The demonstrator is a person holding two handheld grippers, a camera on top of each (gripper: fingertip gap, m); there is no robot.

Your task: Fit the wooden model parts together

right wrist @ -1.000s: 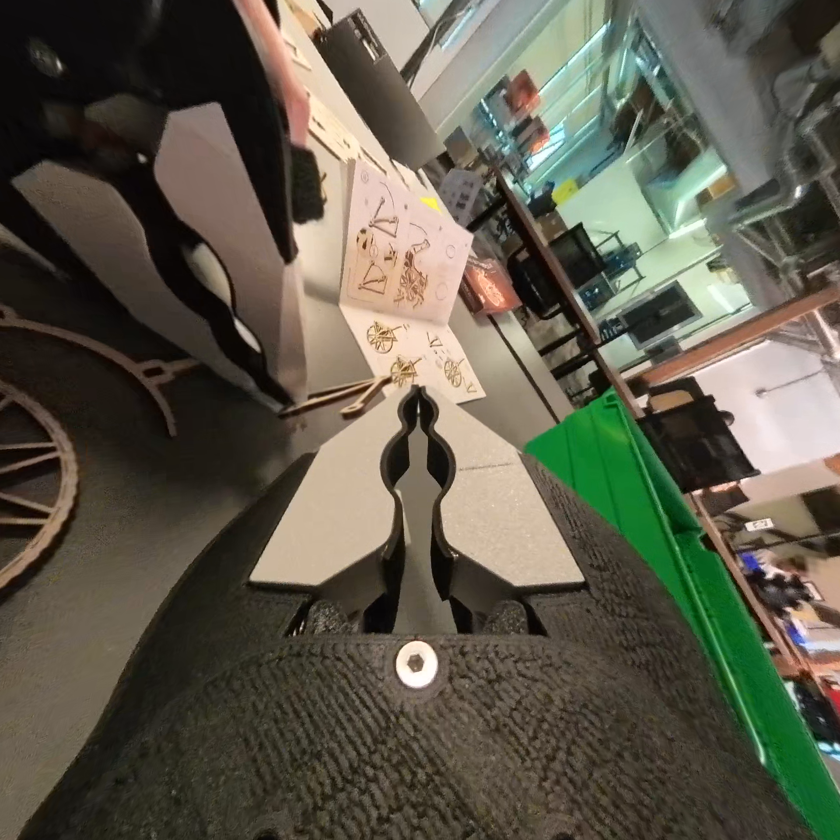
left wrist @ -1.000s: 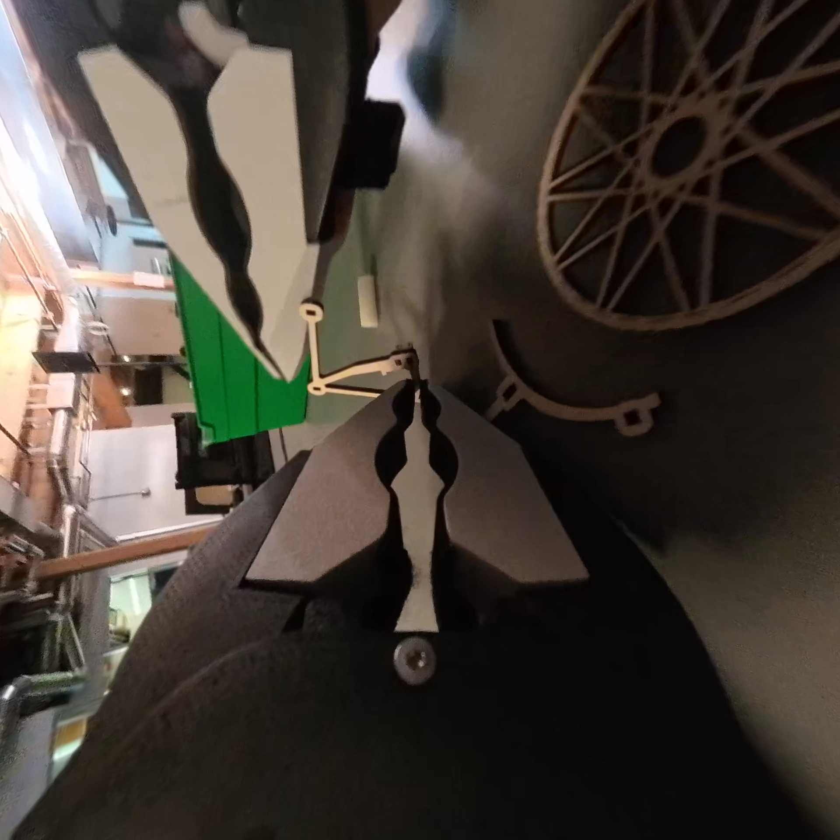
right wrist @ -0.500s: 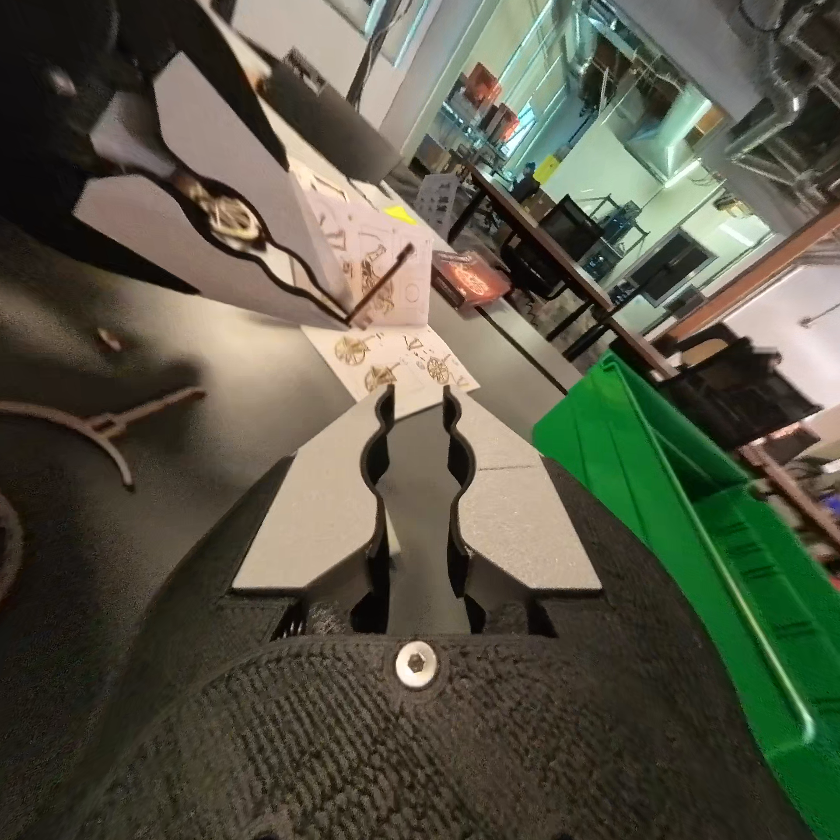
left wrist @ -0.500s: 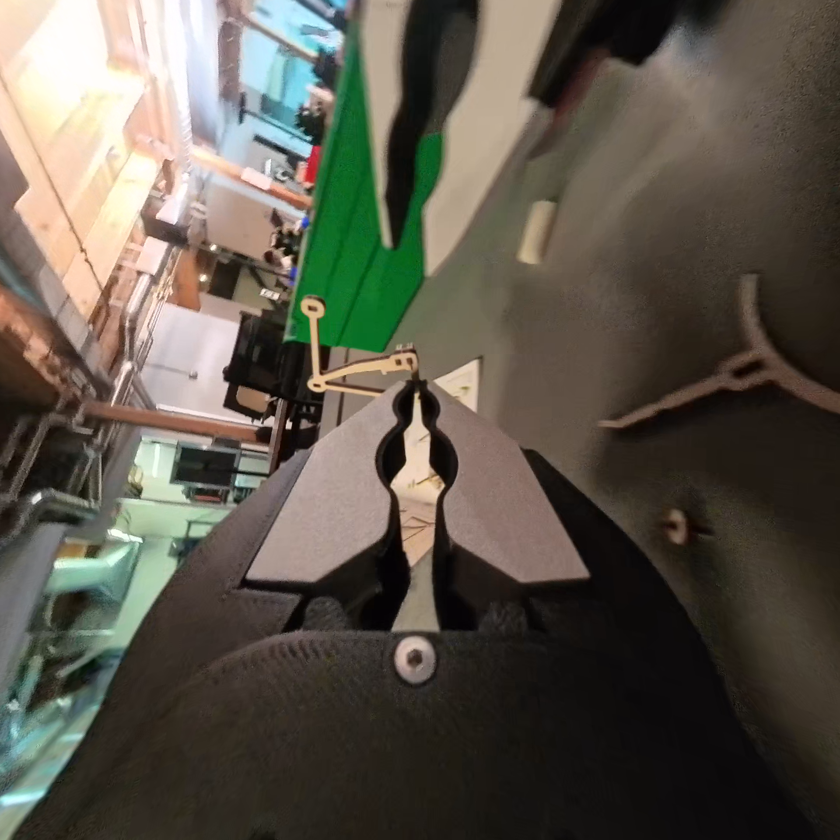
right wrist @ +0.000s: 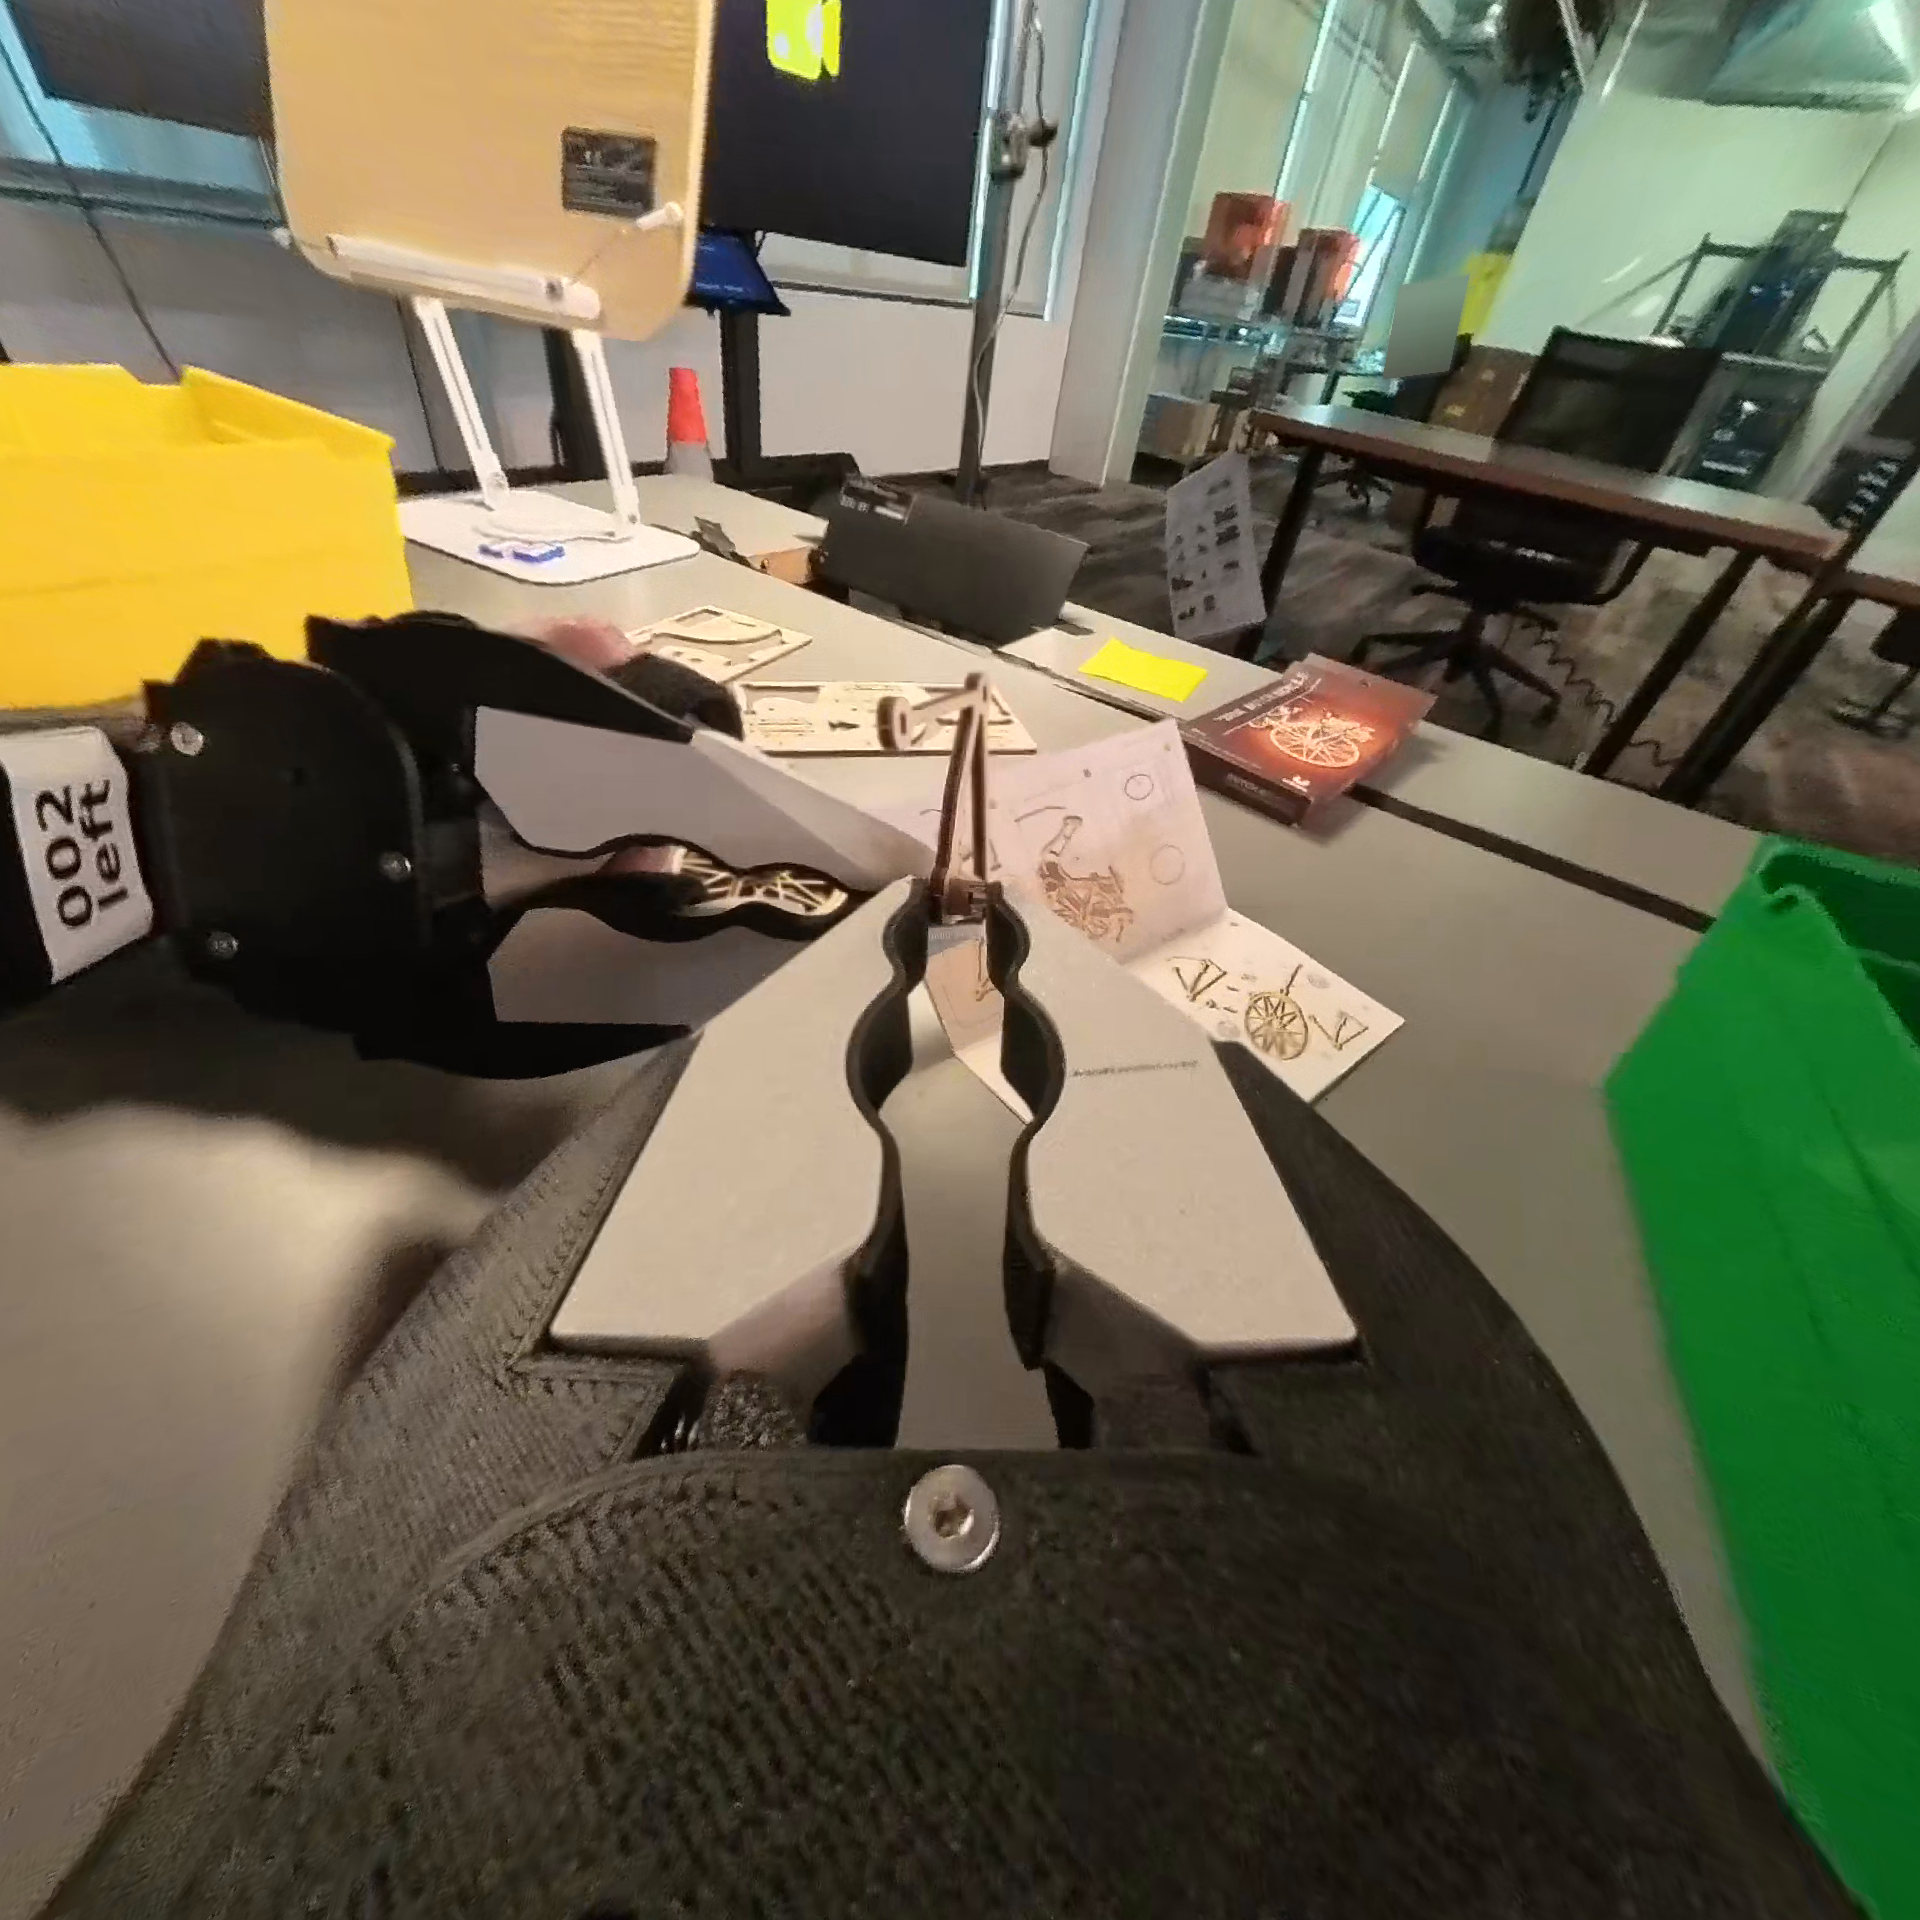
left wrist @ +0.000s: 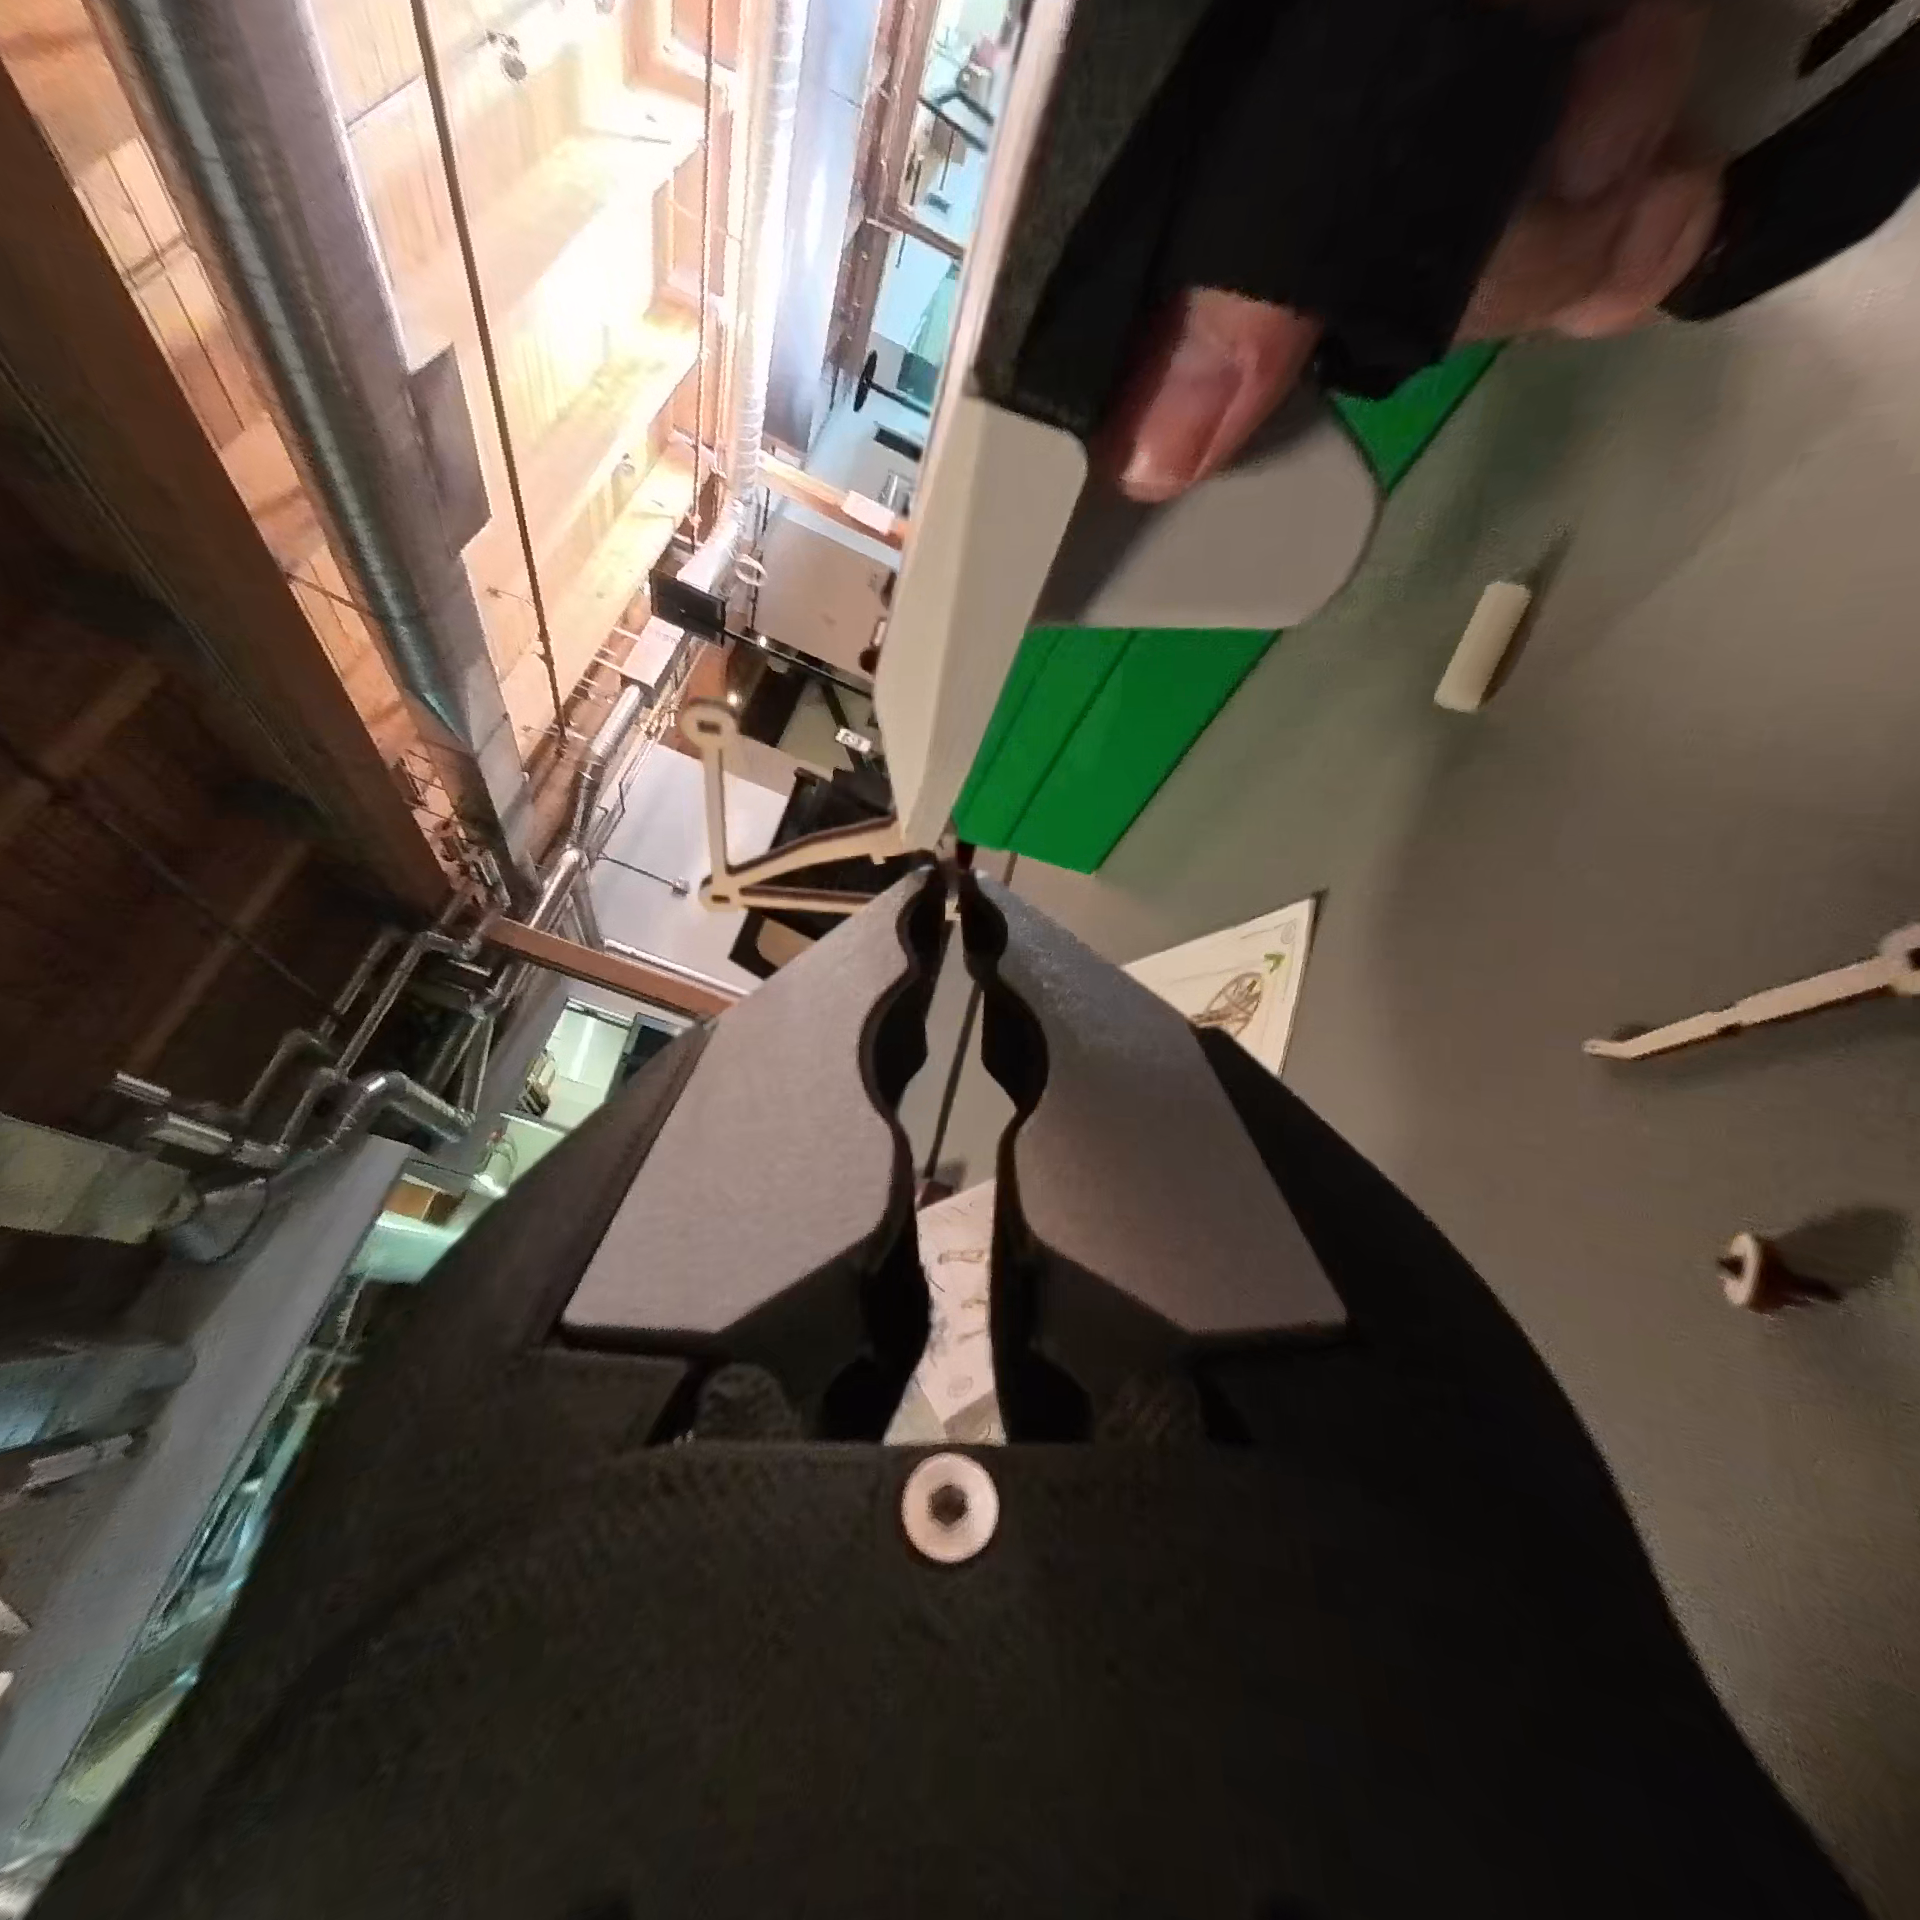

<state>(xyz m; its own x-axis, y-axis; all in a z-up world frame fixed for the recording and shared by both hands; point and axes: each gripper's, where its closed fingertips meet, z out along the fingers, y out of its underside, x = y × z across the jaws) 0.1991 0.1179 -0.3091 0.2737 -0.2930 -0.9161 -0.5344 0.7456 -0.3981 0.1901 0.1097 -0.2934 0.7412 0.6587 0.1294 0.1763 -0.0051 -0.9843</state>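
A thin pale wooden fork-shaped frame piece [left wrist: 717, 821] is up in the air above the grey table [left wrist: 1662, 831]. My left gripper [left wrist: 940, 883] is shut on one end of it, and the rest sticks out to the left. In the right wrist view the same piece [right wrist: 961, 790] stands upright. My right gripper [right wrist: 954, 902] is shut on the small block at its lower end. The left gripper [right wrist: 878, 883] comes in from the left, tip to tip with mine. One grey finger [left wrist: 956, 623] of the right gripper reaches down to the piece in the left wrist view.
A green bin [right wrist: 1787, 1143] stands at the right. An open instruction sheet [right wrist: 1195, 935], a dark box [right wrist: 1309, 738] and wooden part sheets [right wrist: 831, 717] lie beyond the grippers. A yellow bin [right wrist: 187, 499] is at the left. A loose curved part [left wrist: 1766, 1008], a peg [left wrist: 1756, 1273] and a white block [left wrist: 1481, 644] lie on the table. My left and right fingertips are right by each other.
The right gripper opened, came up to the wooden piece and closed on its lower end. The left gripper kept its hold and turned with the piece, away from the wheel.
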